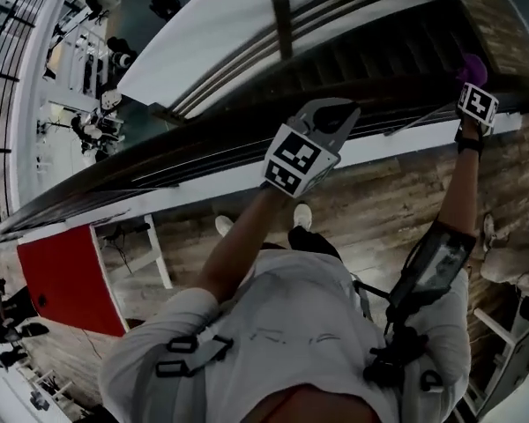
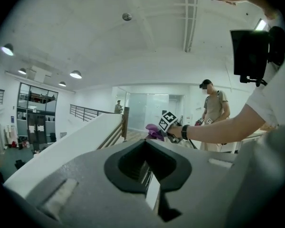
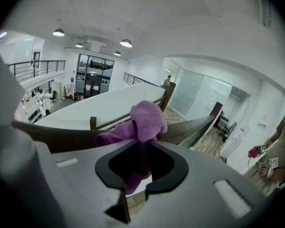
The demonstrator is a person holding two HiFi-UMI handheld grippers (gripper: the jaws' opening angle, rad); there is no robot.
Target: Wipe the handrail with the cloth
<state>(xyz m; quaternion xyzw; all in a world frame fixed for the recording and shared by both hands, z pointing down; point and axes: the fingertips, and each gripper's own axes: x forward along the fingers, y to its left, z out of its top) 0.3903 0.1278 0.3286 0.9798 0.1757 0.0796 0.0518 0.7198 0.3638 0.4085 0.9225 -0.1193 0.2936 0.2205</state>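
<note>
Head view, L to R: a red panel stands on the wood floor down below, far L. The dark handrail runs on a slant from lower L to upper R, w/ a white ledge along its near side. Approx. mid-frame the left gripper is held over the handrail, marker cube toward the camera. Whether it touches the wood can't be told from here. Just below it the person's two shoes show on the floor. Far R, at the end of an outstretched arm, the right gripper is at the rail w/ the purple cloth bunched at its tip, up on the rail's top. A bystander in light trousers stands at the R border.

Left gripper view: fingers pressed together at the tips, nothing btwn them. Only stair rails & white wall show through the hollow behind the tips. Further off, centre-R, the right gripper & cloth appear at the end of the forearm. The bystander stands beyond, more to the R.

Right gripper view: fingers clamped on the cloth. One fold hangs down through the hollow. The rest puffs up above the tips & lies against the brown handrail, which crosses the frame L to R right behind it. Past the rail there is a white stair wall, w/ the bystander at the far R edge.
</note>
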